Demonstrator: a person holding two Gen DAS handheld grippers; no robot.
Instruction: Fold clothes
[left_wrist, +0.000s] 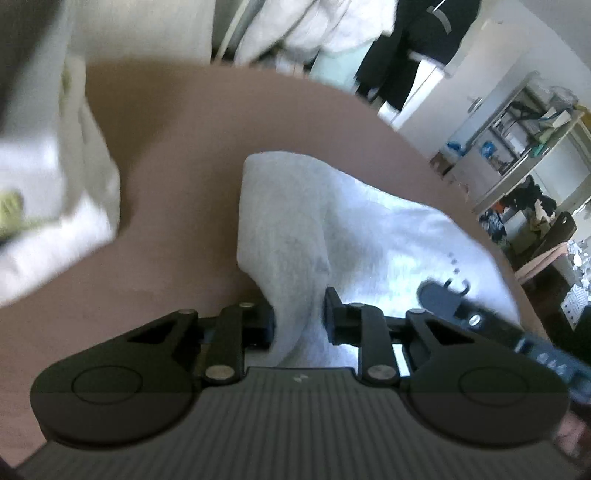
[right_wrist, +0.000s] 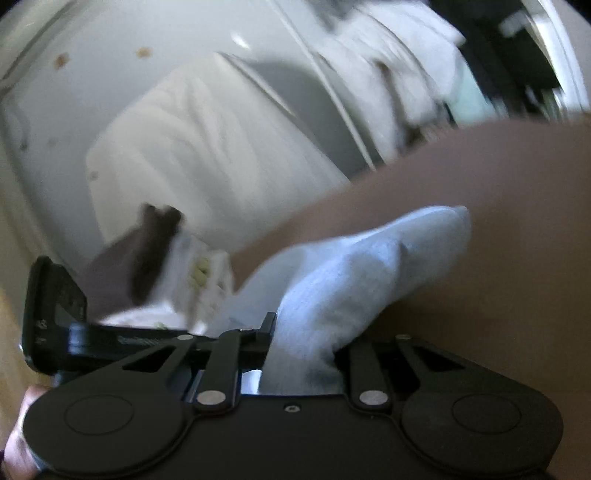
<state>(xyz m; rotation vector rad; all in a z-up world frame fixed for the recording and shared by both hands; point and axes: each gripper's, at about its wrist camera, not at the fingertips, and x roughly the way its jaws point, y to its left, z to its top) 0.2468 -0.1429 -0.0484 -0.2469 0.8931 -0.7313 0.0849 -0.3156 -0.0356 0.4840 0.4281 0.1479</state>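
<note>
My left gripper (left_wrist: 300, 317) is pinching the near edge of the white garment (left_wrist: 351, 236), fabric bunched between both fingers. My right gripper (right_wrist: 304, 345) is clamped on the same white garment (right_wrist: 354, 273) too, cloth pulled up between the jaws. Garment lies on the brown table (left_wrist: 177, 155), draped from both grippers out toward the table's far edge. In the left wrist view my right gripper's finger (left_wrist: 443, 295) pokes in over the garment's right side. Left of the garment on the table: a white cloth with yellow-green print (left_wrist: 44, 192). Beyond the table's far edge, white and dark clothes hanging (left_wrist: 332, 33). Both views motion-blurred
</note>
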